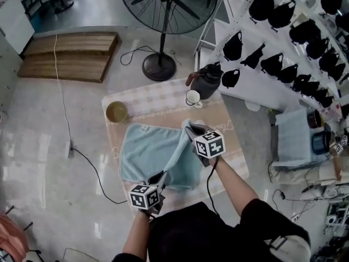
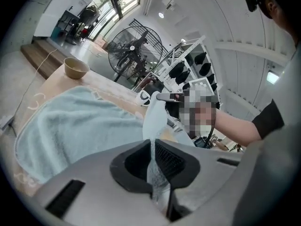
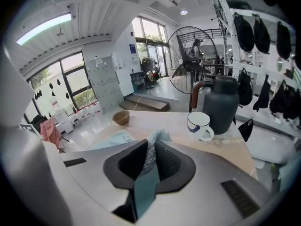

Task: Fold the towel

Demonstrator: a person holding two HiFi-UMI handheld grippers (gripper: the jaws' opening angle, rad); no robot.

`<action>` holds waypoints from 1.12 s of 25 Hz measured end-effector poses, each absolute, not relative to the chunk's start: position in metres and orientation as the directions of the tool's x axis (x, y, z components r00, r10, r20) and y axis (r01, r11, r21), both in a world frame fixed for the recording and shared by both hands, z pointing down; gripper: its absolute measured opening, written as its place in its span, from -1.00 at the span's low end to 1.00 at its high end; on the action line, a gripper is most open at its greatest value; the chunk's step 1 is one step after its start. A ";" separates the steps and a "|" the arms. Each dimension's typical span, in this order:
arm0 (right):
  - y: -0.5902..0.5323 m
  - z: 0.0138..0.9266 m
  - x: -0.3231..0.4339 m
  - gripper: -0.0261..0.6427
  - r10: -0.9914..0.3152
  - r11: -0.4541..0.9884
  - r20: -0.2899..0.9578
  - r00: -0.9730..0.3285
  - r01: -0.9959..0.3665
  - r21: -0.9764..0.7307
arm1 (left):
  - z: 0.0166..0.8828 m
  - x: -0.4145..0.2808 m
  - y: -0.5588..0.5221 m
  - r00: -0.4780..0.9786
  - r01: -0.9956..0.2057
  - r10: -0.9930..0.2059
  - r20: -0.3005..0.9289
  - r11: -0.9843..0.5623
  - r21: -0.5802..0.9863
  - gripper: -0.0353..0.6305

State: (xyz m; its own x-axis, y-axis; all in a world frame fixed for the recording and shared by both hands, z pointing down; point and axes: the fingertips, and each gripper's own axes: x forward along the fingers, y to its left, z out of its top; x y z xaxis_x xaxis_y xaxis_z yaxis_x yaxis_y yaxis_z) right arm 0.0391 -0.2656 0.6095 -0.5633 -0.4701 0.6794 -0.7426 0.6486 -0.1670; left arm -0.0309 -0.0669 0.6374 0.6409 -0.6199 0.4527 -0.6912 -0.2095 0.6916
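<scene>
Your left claw, nearest you, pinches the light blue towel at its near corner. Your right claw is clamped on the far corner. Between them, the lifted edge hides part of the towel lying on the worktop.

Brown bowl on desk, white mug just beside dark jug, standing fan on floor, wooden pallet, white rack with black bags
</scene>
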 end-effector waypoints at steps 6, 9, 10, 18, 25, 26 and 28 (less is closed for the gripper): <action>-0.272 0.606 -0.002 -0.79 -0.511 0.614 0.683 -0.522 -0.778 -0.135 | 0.638 -0.090 -0.082 0.647 -0.704 -0.619 0.445 -0.260 0.661 -0.81; -0.270 0.608 -0.022 -0.79 -0.512 0.613 0.692 -0.509 -0.781 -0.121 | 0.641 -0.108 -0.078 0.650 -0.703 -0.616 0.446 -0.264 0.660 -0.81; -0.270 0.608 -0.026 -0.79 -0.511 0.612 0.696 -0.505 -0.782 -0.118 | 0.641 -0.110 -0.077 0.655 -0.699 -0.610 0.445 -0.267 0.663 -0.81; -0.277 0.605 -0.062 -0.79 -0.511 0.624 0.695 -0.506 -0.775 -0.105 | 0.634 -0.140 -0.083 0.639 -0.699 -0.640 0.426 -0.254 0.668 -0.81; -0.273 0.610 -0.095 -0.79 -0.488 0.653 0.706 -0.513 -0.751 -0.094 | 0.641 -0.172 -0.079 0.607 -0.703 -0.675 0.420 -0.210 0.680 -0.81; -0.274 0.610 -0.100 -0.79 -0.487 0.657 0.707 -0.512 -0.748 -0.089 | 0.641 -0.176 -0.080 0.604 -0.704 -0.680 0.417 -0.208 0.679 -0.81; -0.276 0.610 -0.108 -0.79 -0.482 0.667 0.712 -0.511 -0.741 -0.082 | 0.640 -0.182 -0.081 0.597 -0.703 -0.688 0.412 -0.202 0.682 -0.81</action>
State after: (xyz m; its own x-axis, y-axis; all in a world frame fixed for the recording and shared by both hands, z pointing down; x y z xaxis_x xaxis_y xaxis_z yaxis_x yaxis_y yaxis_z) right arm -0.1078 -0.2755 0.6096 -0.5115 -0.4815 0.7117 -0.7410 0.6666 -0.0815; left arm -0.1821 -0.0807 0.6401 0.5973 -0.6880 0.4123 -0.7031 -0.2017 0.6819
